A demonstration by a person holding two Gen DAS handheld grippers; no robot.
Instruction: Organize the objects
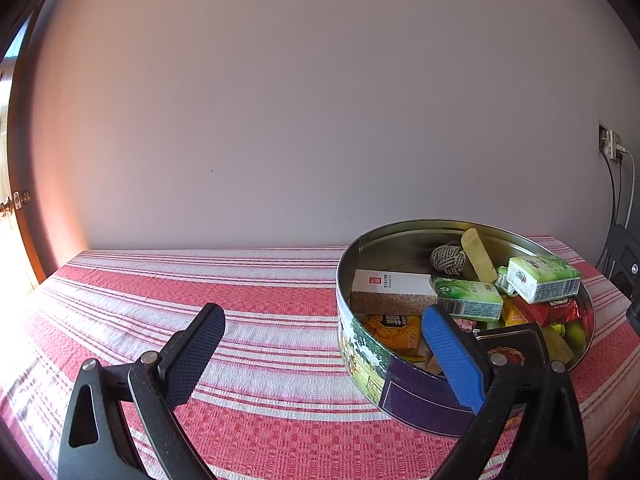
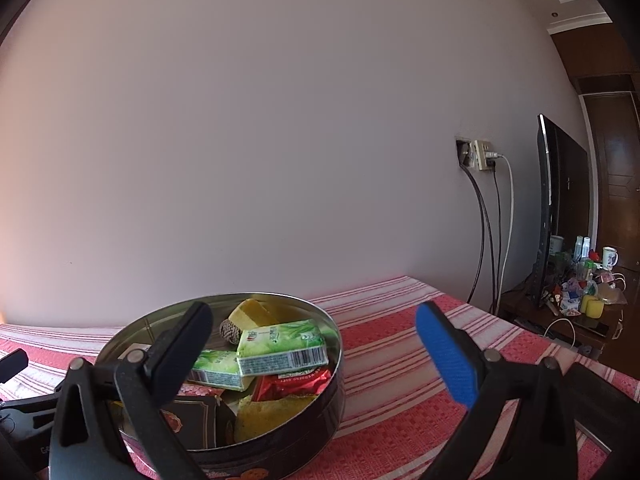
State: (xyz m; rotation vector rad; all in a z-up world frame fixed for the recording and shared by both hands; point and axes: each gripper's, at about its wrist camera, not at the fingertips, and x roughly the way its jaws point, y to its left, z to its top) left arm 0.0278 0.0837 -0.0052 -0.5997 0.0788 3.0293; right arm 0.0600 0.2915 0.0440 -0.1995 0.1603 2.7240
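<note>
My left gripper (image 1: 322, 332) hangs with its jaws spread wide and nothing between them over the striped cloth (image 1: 240, 312), and the round tin (image 1: 360, 364) lies to its right, its near rim crossing behind my blue finger. My right gripper (image 2: 312, 344) is likewise agape and empty, with the tin low to its left and partly behind my black finger, so neither hand seems clearly nearer. Inside I count two green tissue packs (image 2: 280, 346), one white box (image 1: 390, 290) lying long-axis left to right, one rope knot (image 1: 448, 260), one red packet (image 2: 294, 380) and one dark box (image 2: 192, 420).
</note>
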